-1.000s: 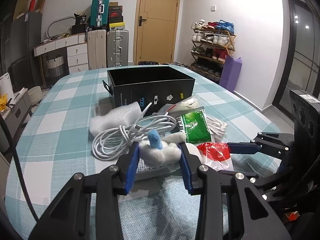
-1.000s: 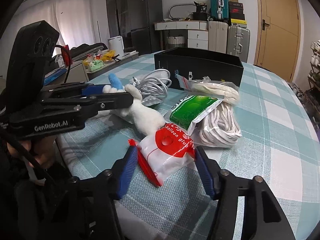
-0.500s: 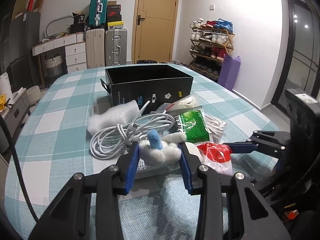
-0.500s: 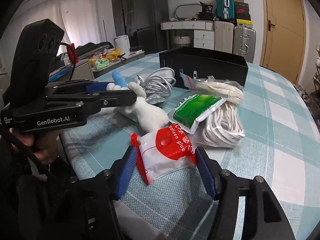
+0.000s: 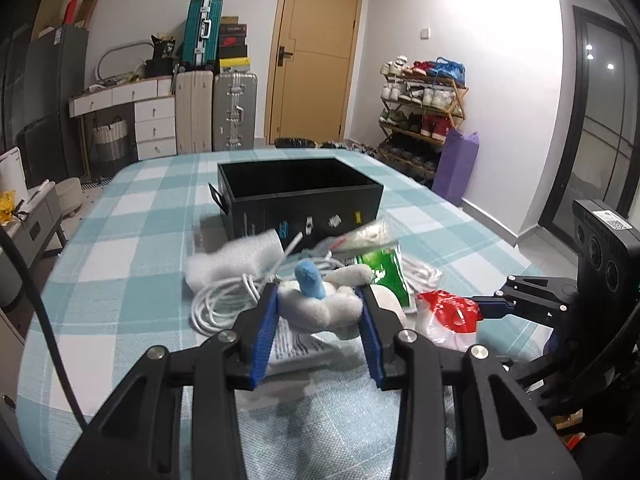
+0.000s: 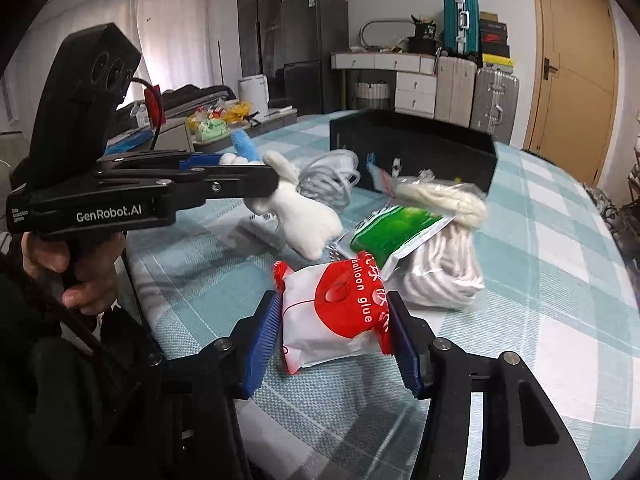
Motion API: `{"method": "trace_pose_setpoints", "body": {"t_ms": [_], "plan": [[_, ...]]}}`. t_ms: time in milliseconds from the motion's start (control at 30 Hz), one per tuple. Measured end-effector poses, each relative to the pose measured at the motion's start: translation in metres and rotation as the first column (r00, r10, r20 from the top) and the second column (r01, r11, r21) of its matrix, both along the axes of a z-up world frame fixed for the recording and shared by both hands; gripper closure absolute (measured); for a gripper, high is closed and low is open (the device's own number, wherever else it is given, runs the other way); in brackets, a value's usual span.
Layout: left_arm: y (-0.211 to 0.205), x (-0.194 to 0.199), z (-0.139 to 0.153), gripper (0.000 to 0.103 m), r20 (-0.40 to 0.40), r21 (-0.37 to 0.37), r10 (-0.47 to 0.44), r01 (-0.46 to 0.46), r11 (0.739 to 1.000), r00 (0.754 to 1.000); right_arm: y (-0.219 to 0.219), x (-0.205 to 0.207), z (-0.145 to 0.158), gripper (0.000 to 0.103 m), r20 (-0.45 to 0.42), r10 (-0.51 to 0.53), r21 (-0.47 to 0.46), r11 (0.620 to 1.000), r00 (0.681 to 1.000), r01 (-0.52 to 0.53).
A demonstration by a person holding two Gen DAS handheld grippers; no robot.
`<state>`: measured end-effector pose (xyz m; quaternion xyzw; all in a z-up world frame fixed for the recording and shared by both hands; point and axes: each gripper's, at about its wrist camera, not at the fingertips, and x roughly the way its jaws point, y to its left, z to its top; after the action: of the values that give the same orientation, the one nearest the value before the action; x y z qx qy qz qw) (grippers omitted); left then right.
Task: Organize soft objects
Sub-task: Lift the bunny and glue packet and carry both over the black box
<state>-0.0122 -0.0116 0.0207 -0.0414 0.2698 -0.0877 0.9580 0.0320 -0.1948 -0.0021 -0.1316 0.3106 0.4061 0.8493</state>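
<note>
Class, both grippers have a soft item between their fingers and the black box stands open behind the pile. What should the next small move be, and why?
Probably lift both a little and carry them toward the open black box. The left gripper is shut on the white plush toy, and the right gripper is closing on the balloon glue packet. Both look raised off the checked tablecloth.

Left gripper (image 5: 318,312): jaws clamped on white plush toy (image 5: 320,308), tilted downward.
Right gripper (image 6: 334,316): jaws closing, red-white packet (image 6: 336,312) between pads.
Hand (image 6: 76,268): wrapped around left handle.

White walls, tan door (image 5: 318,56), shoe rack (image 5: 422,110), suitcases (image 5: 234,110), white drawers (image 5: 154,120), curtained window (image 6: 168,36)
</note>
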Motion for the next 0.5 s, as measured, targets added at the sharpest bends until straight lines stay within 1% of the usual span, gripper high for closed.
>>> {"method": "trace_pose_setpoints", "body": {"t_ms": [200,300,367,500], "plan": [[0.008,-0.002,0.016,0.066,0.04,0.011,0.048,-0.048,0.999,0.998,-0.016,0.004,0.024,0.049,0.034,-0.049,0.084,0.995,0.998,0.046],[0.014,0.0,0.026,0.066,0.062,0.014,0.08,-0.081,0.997,0.995,-0.02,0.008,0.037,0.049,0.06,-0.077,0.106,0.992,0.995,0.07],[0.016,0.002,0.031,0.066,0.071,0.016,0.094,-0.095,0.995,0.993,-0.023,0.014,0.047,0.049,0.062,-0.088,0.135,0.988,0.994,0.079],[0.021,0.008,0.042,0.066,0.094,0.014,0.12,-0.122,0.992,0.988,-0.026,0.021,0.064,0.049,0.078,-0.118,0.16,0.982,0.99,0.105]]}}
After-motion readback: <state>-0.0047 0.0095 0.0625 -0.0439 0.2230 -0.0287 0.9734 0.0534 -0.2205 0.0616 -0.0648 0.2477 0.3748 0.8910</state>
